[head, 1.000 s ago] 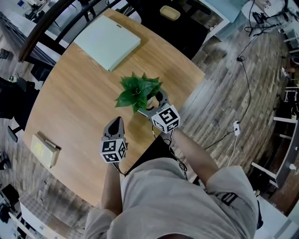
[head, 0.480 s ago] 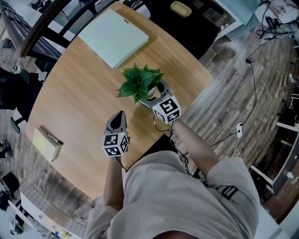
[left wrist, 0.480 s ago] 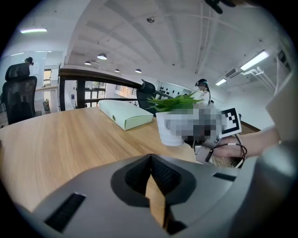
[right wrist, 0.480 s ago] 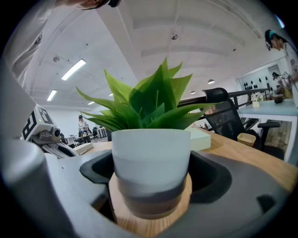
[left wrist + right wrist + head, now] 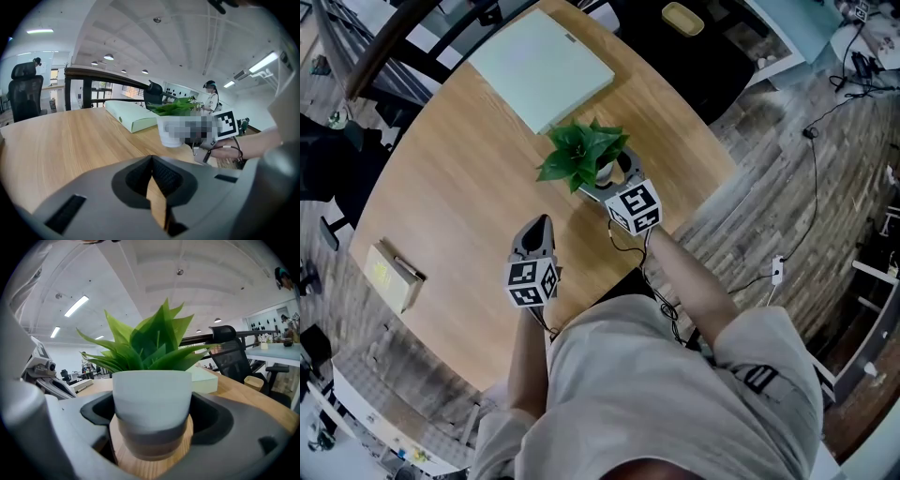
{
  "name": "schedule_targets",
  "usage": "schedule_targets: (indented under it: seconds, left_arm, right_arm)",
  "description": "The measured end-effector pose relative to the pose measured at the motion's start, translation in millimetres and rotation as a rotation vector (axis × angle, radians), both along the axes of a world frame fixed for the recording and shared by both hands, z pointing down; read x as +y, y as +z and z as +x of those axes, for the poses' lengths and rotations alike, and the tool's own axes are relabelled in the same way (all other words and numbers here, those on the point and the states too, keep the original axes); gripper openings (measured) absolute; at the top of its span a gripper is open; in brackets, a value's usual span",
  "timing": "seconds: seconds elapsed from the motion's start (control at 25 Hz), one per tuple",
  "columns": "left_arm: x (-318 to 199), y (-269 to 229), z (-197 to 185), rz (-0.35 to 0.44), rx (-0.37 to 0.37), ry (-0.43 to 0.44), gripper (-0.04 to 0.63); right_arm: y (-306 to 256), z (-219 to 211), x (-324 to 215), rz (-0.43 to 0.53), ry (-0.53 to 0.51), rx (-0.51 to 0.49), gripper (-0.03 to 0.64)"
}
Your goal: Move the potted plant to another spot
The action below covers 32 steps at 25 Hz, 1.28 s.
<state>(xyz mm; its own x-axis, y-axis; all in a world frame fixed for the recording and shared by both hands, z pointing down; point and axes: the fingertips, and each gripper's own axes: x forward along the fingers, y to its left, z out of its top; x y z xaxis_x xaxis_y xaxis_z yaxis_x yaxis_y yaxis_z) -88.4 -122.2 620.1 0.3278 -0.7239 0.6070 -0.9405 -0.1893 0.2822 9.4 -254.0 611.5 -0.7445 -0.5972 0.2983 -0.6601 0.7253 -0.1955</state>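
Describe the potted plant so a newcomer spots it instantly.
On the wooden table, look beside the flat pale green box, on the person's side. The potted plant sits between the right gripper's jaws: the only leafy thing there, in a white pot.

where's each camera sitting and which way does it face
Head view: on the person's head, looking steeply down at the table; torso, both forearms, left gripper and right gripper show.
Left gripper view: on the left gripper, looking low across the table; its shut jaws show.
Right gripper view: on the right gripper, facing the potted plant between its jaws.
Shared: all three show the potted plant.
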Motion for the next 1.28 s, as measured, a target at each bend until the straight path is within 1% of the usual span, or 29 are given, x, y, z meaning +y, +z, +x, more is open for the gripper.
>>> schedule_targets:
  seconds: [0.24,0.52,0.88,1.08,1.28]
  left_arm:
    - [-3,5,-6,-0.019,0.000,-0.027,0.012]
    - [-9,11,-2,-0.023,0.000,-0.036,0.012]
    - [-4,12,-9,-0.032,0.000,-0.080,0.012]
    - [4,14,-9,-0.045,-0.007,-0.076,0.012]
    - [-1,8,-6,-0.031,-0.008,-0.063,0.012]
  right_arm:
    - [8,-1,-13,-0.016,-0.005,0.015,0.489]
    - [20,-2,-24,-0.025,-0.025,0.031,0.489]
    - [36,-6,-22,-0.044,-0.051,0.053,0.491]
    - [38,-6,-15,-0.035,-0.060,0.065,0.492]
    - [39,-4,-13,-0.027,-0.060,0.077,0.493]
